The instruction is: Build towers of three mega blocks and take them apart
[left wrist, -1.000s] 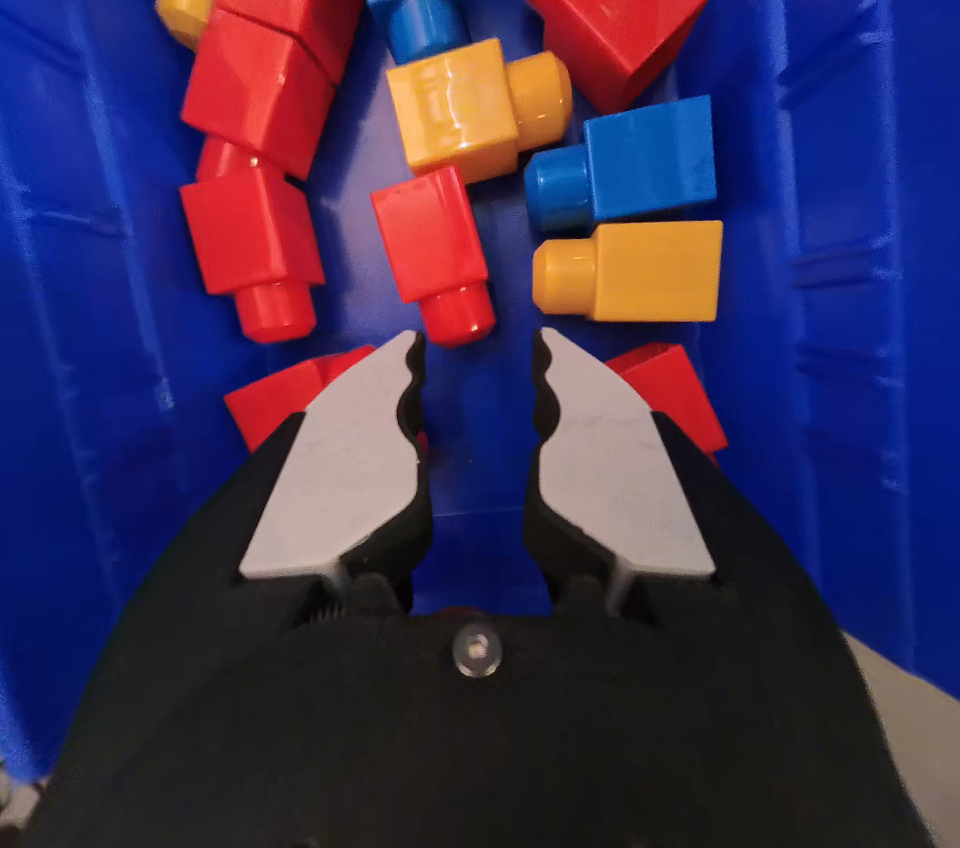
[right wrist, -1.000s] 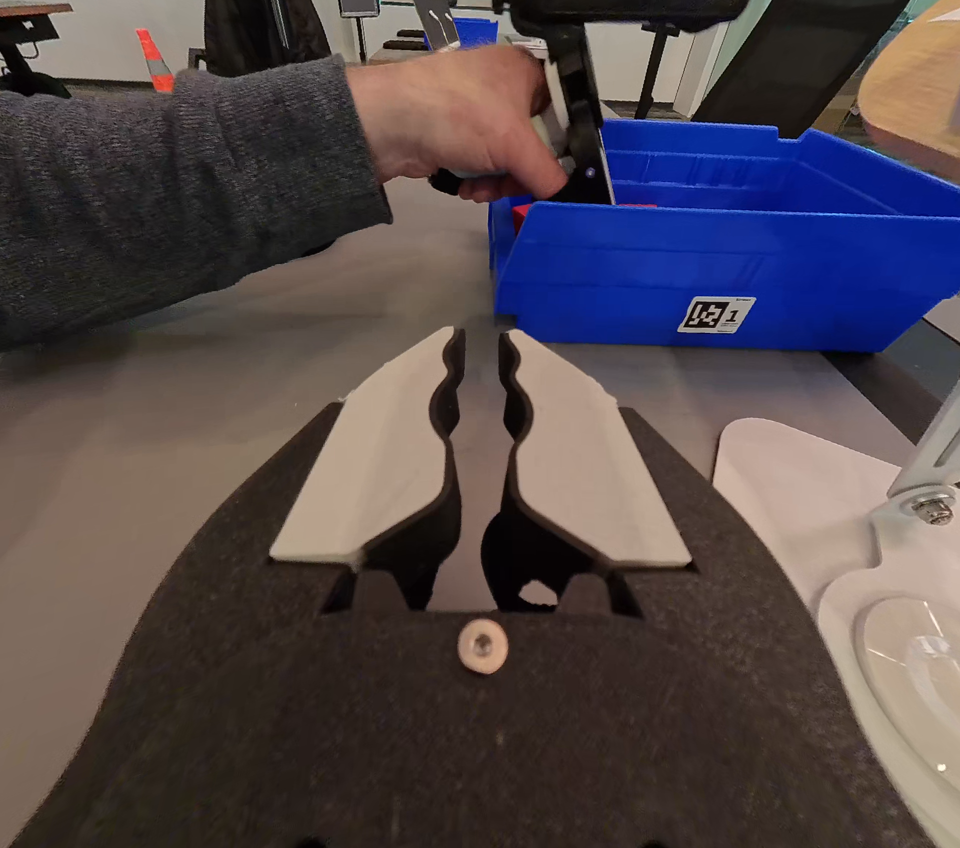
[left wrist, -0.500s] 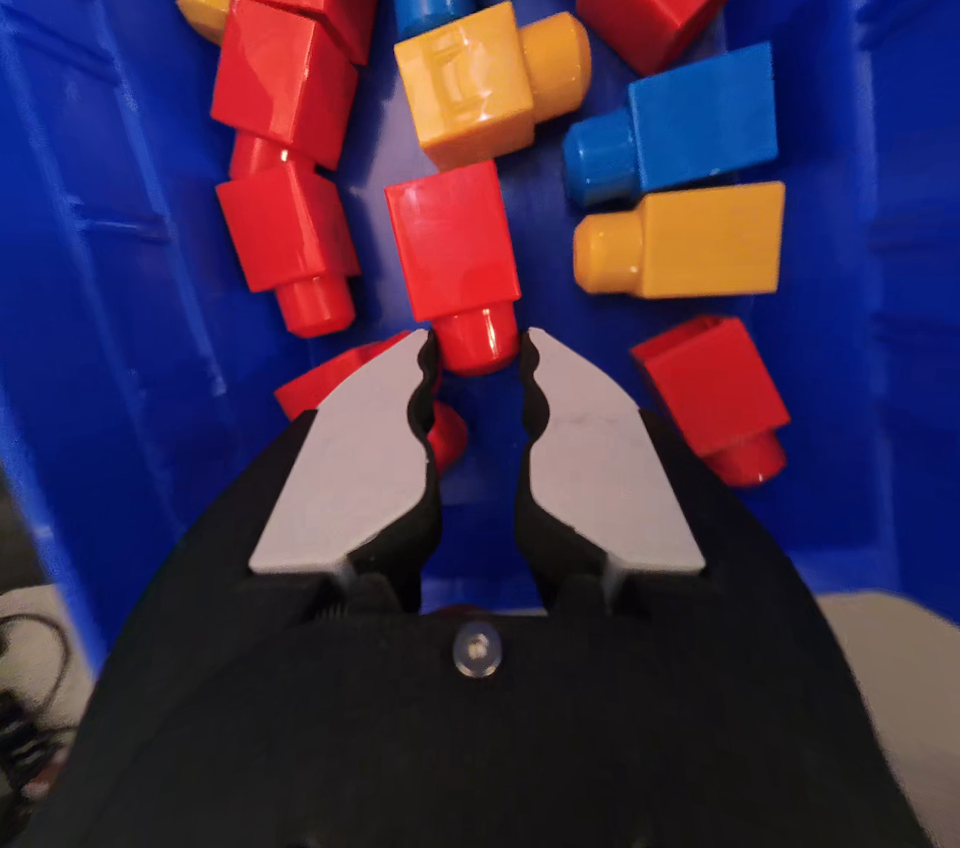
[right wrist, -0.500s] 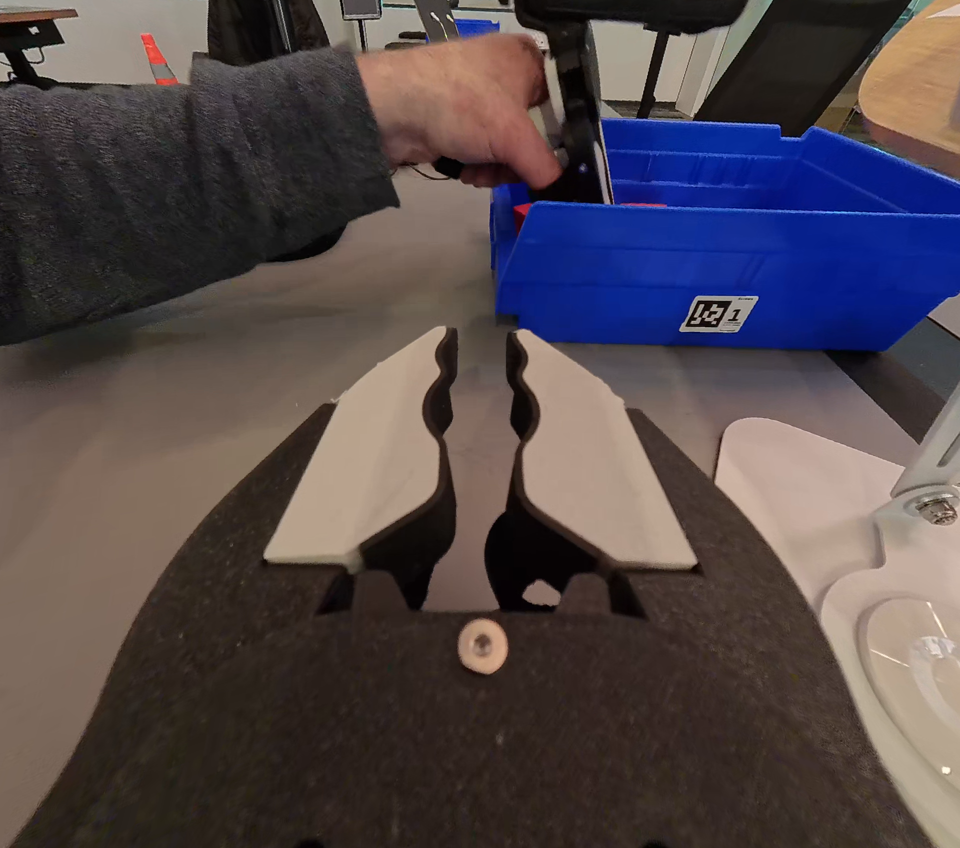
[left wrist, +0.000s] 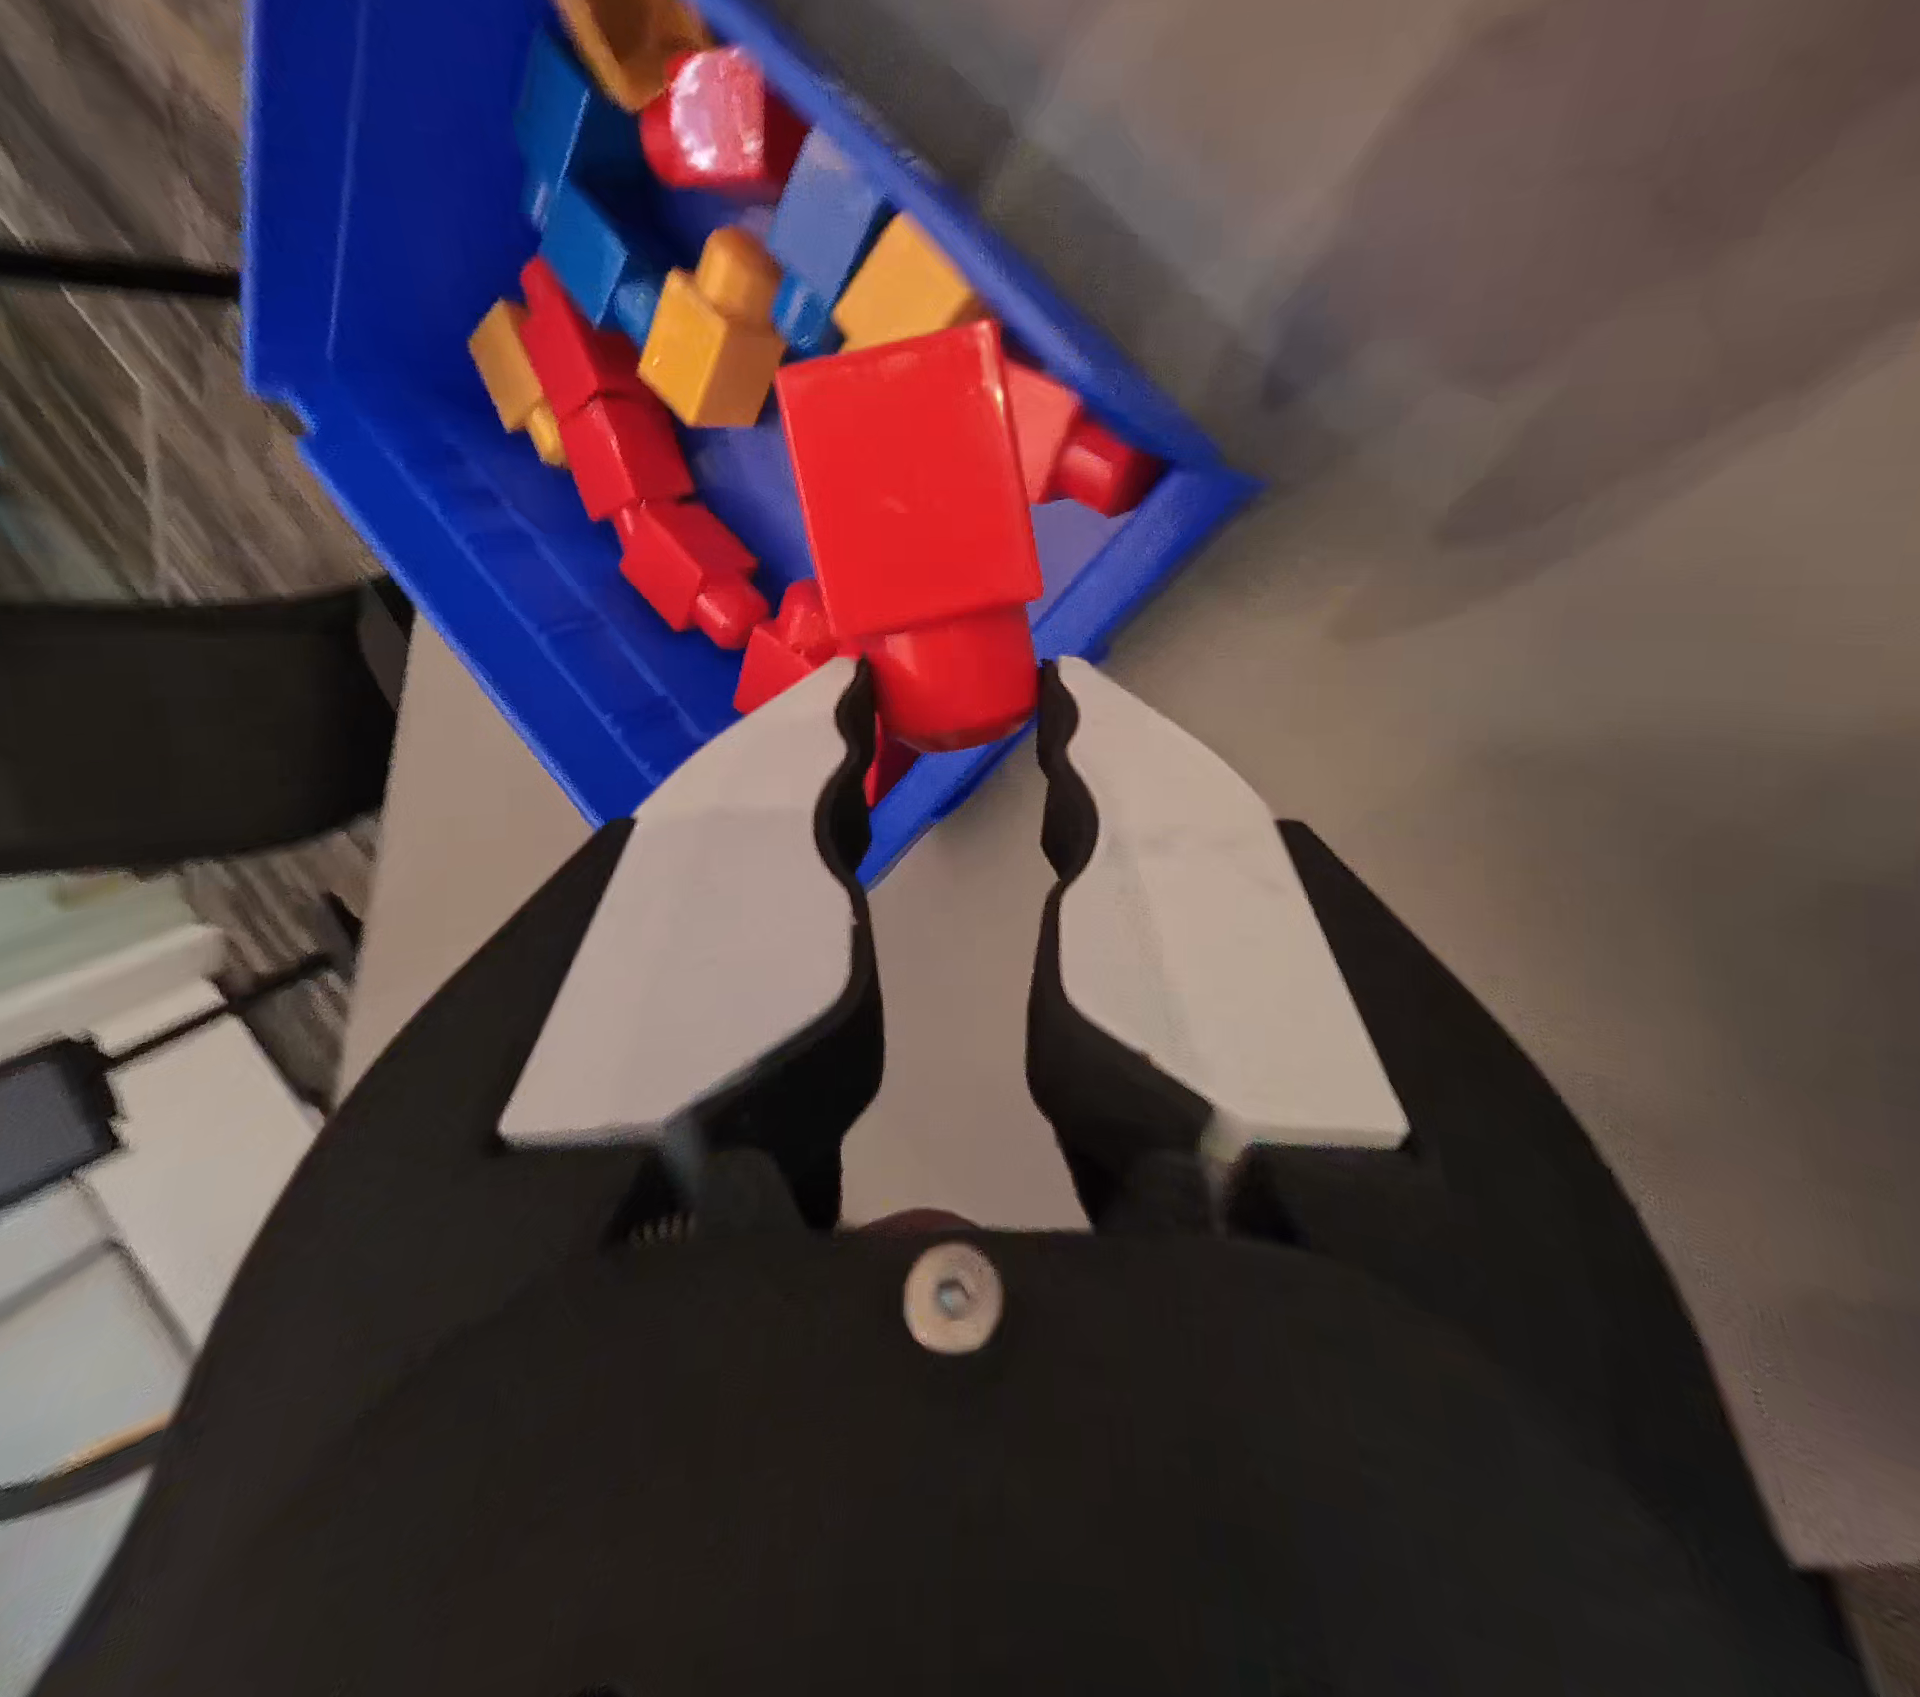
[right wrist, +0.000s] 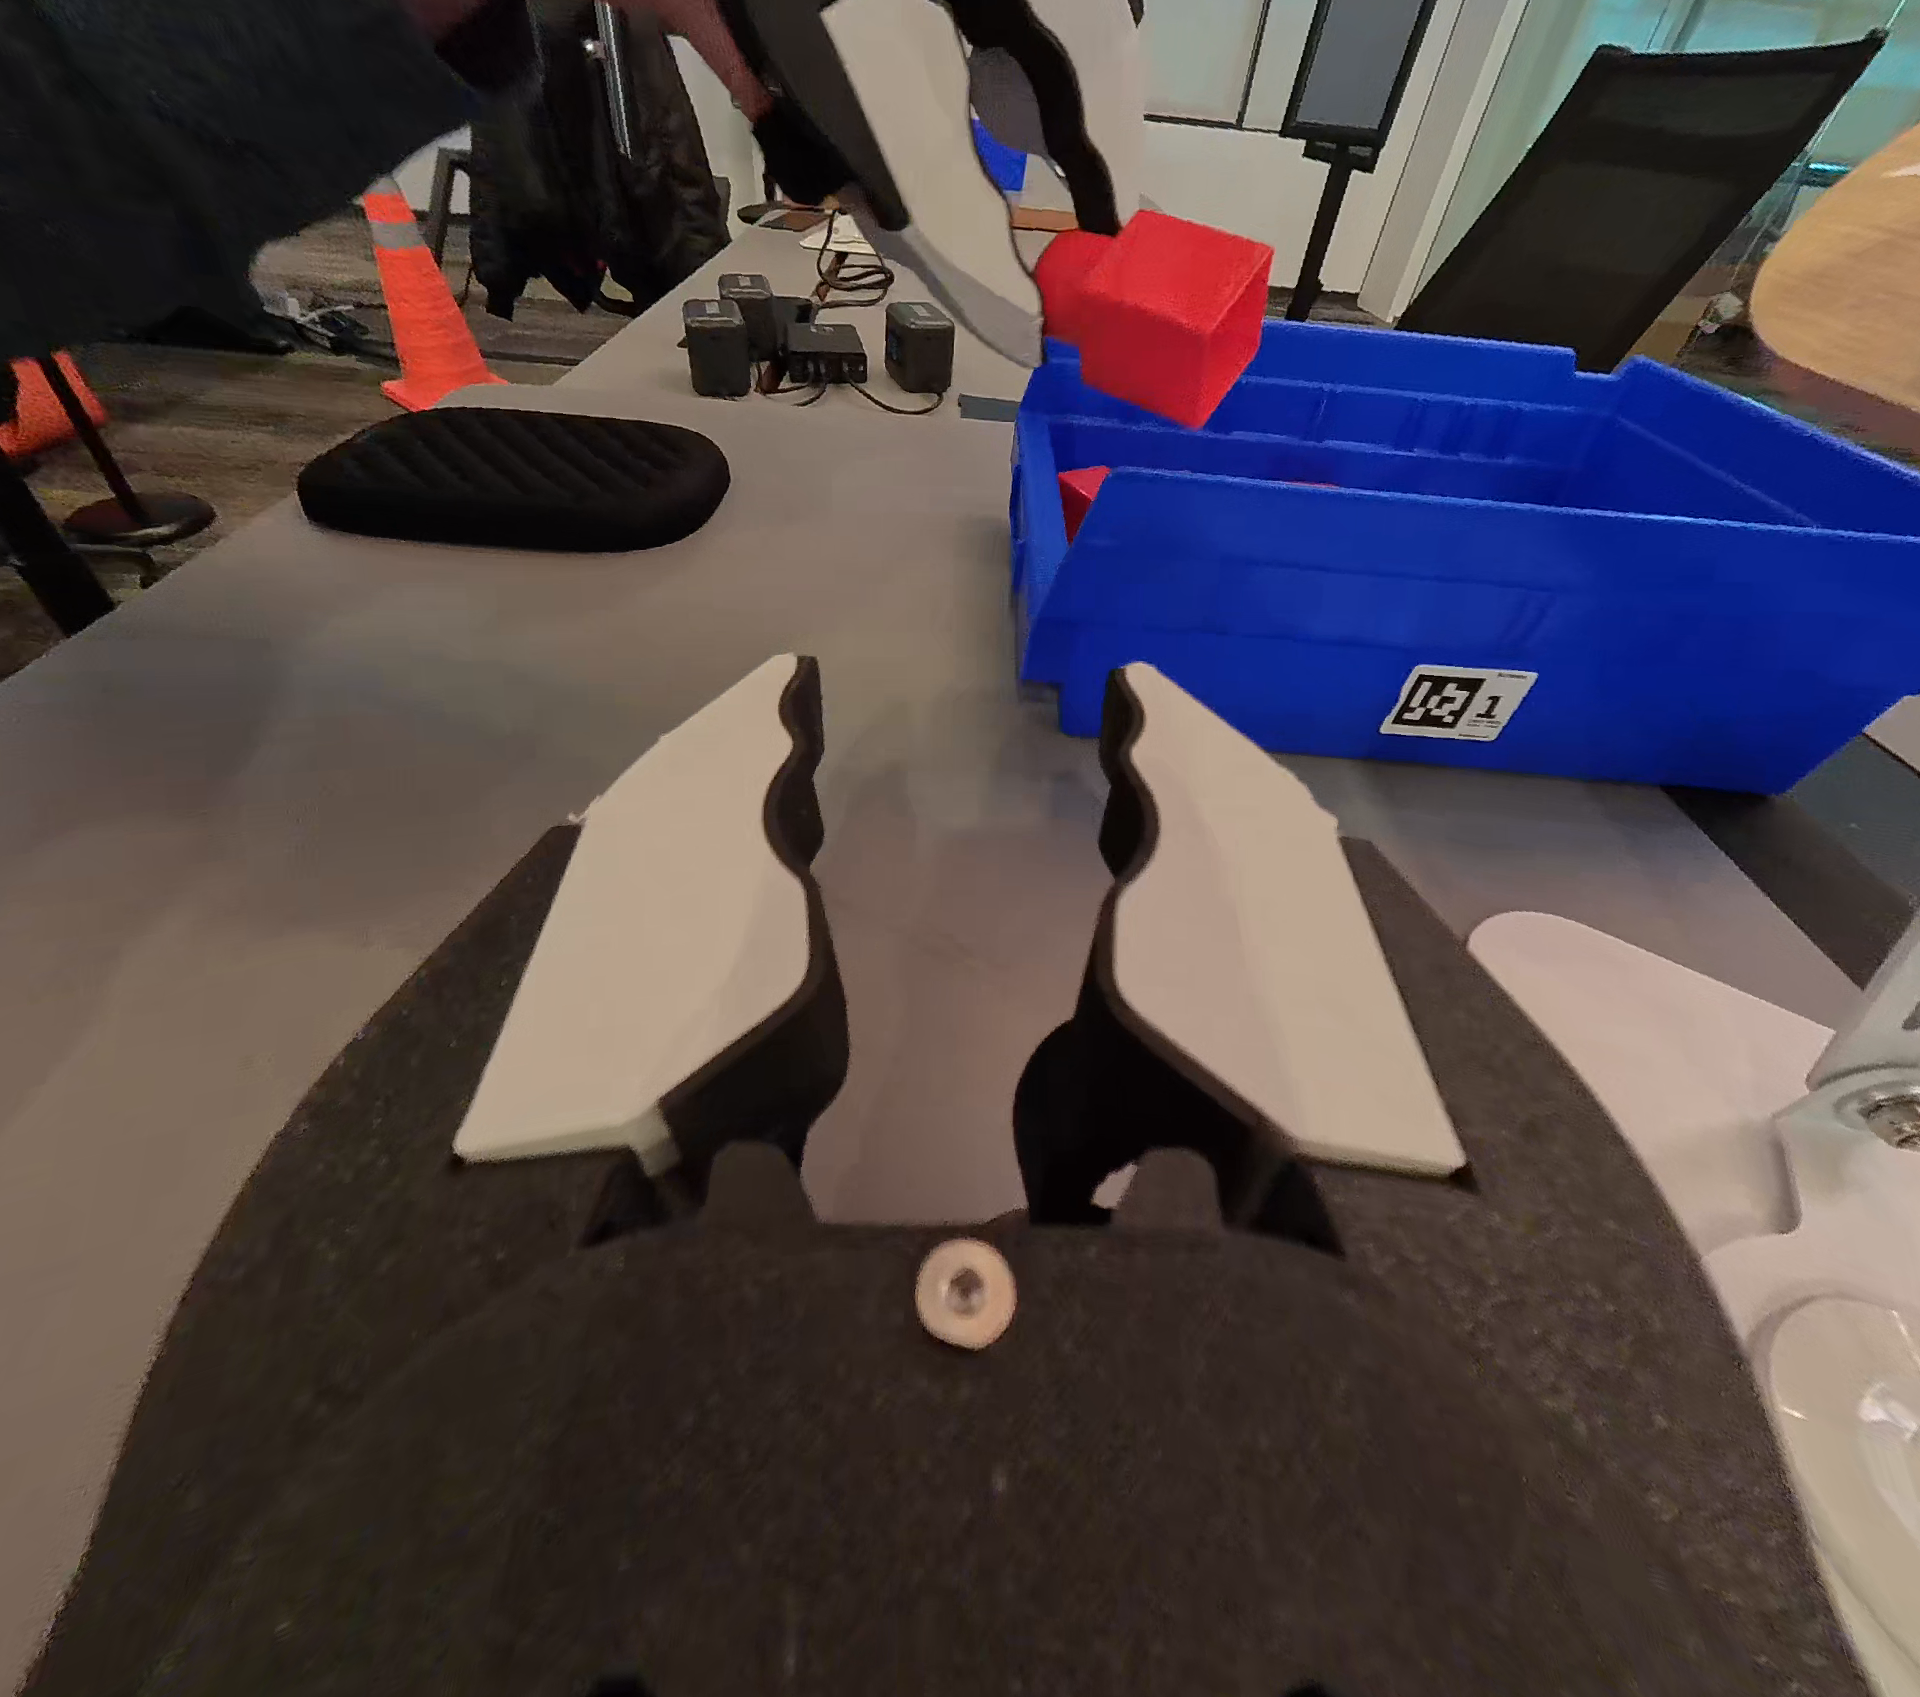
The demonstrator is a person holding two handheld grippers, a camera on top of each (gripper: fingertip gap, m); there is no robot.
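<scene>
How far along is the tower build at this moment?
Barely started. No tower stands on the grey table. In hand: the left claw grips a red block by its stud, lifted above the blue bin. The right claw is open and empty. All stacking and taking apart remains.

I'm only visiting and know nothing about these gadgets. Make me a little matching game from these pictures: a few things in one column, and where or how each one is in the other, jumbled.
Things:
1. red block
2. left gripper
3. right gripper
4. bin

States:
A. open, holding nothing, over the table
B. on the table, with blocks inside
C. lifted above the bin, held by its round stud
D. shut on a block

Pairs: 1-C, 2-D, 3-A, 4-B
</scene>
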